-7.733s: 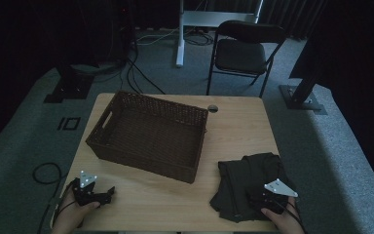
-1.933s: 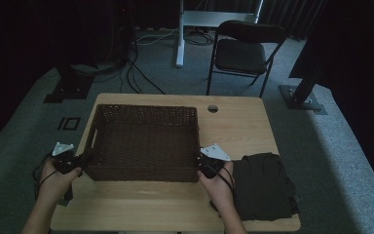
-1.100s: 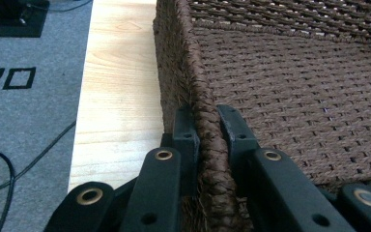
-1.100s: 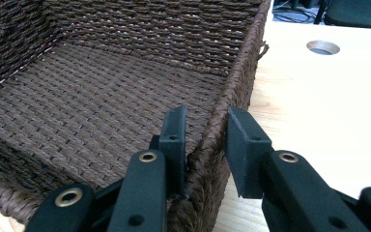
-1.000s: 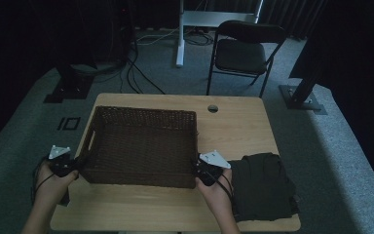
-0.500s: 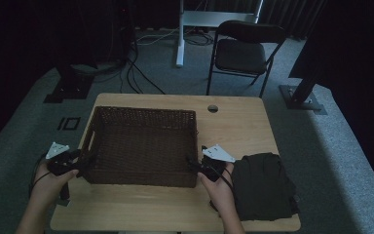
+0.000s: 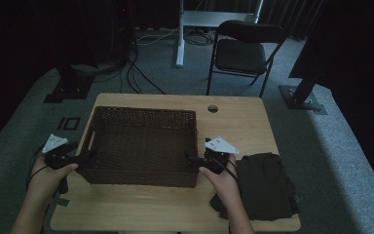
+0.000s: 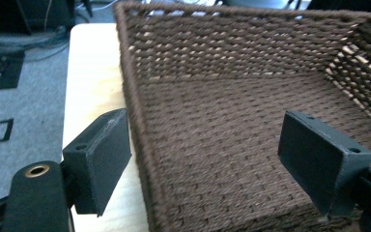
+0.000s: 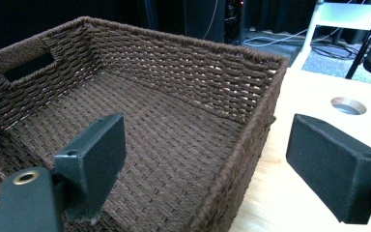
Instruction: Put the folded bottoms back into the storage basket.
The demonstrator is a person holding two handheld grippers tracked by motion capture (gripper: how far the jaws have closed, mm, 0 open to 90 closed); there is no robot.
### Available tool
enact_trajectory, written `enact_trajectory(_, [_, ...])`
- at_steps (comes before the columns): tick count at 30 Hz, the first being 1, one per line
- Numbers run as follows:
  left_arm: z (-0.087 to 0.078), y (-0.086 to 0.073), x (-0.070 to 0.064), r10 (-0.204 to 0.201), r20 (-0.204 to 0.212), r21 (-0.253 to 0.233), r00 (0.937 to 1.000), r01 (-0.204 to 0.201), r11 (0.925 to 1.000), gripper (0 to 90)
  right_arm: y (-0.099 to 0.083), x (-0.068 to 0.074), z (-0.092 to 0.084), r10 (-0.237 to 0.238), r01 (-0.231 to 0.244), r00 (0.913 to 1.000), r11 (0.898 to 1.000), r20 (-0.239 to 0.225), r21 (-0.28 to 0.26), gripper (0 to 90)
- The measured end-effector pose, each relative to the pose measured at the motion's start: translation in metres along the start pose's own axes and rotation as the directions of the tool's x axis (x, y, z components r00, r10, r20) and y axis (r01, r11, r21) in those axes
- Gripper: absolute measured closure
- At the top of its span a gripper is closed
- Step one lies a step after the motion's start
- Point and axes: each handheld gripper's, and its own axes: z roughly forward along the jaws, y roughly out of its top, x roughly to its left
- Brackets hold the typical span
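Your brown woven basket [image 7: 143,144] sat on the wooden table [image 7: 253,126], a little toward nine o'clock from the tabletop's middle. Your left gripper [image 7: 80,158] was at the basket's nine o'clock wall. Its jaws had just been opening and stood apart, astride the rim, and in the left gripper view neither pad pressed on the weave [image 8: 232,121]. Your right gripper [image 7: 192,160] was at the three o'clock wall. Its jaws had also just been opening, and in the right gripper view they stood wide, one over the basket's floor [image 9: 149,125] and one over bare table [image 9: 290,159], with the rim between them untouched. The dark folded cloth [image 7: 265,185] lay at four o'clock from the basket, just beside your right hand [image 7: 224,178].
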Motion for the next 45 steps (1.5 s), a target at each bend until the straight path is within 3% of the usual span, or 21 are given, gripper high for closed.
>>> enact_trajectory(8, [0.000,0.009,-0.014,0.001,0.063,-0.026,0.9980,0.001,0.9997,19.9,0.009,-0.009,-0.008,0.032,-0.031,0.9993,0.998,0.019,-0.048,13.3])
enact_trajectory(13, [0.003,0.011,-0.021,0.004,0.088,-0.020,0.9961,-0.003,0.9998,20.0,0.009,-0.014,-0.012,0.015,-0.013,0.9991,0.999,0.039,-0.044,13.4])
enact_trajectory(15, [0.005,0.011,-0.025,0.011,0.098,-0.018,0.9951,-0.010,0.9998,19.9,0.009,-0.016,-0.014,0.023,-0.021,0.9993,0.999,0.031,-0.050,13.5])
enact_trajectory(18, [0.008,0.012,-0.032,0.019,0.114,-0.021,0.9933,-0.017,0.9996,19.9,0.009,-0.021,-0.018,-0.002,0.004,0.9988,0.999,0.049,-0.045,13.9])
enact_trajectory(24, [0.014,0.016,-0.050,0.067,0.145,-0.036,0.9872,-0.063,0.9974,20.0,0.005,-0.034,-0.028,0.002,0.002,0.9969,0.999,0.079,-0.051,13.8])
enact_trajectory(30, [0.019,0.019,-0.063,0.077,0.171,-0.050,0.9822,-0.069,0.9963,20.0,0.002,-0.043,-0.035,-0.004,0.009,0.9955,0.999,0.094,-0.047,13.9])
enact_trajectory(35, [0.024,0.021,-0.077,0.096,0.197,-0.053,0.9757,-0.088,0.9948,20.0,-0.002,-0.049,-0.039,-0.003,0.007,0.9953,0.999,0.097,-0.044,13.9])
enact_trajectory(45, [0.034,0.023,-0.111,0.156,0.258,-0.050,0.9534,-0.148,0.9877,19.9,-0.010,-0.062,-0.050,0.006,-0.002,0.9947,0.999,0.103,-0.037,13.9])
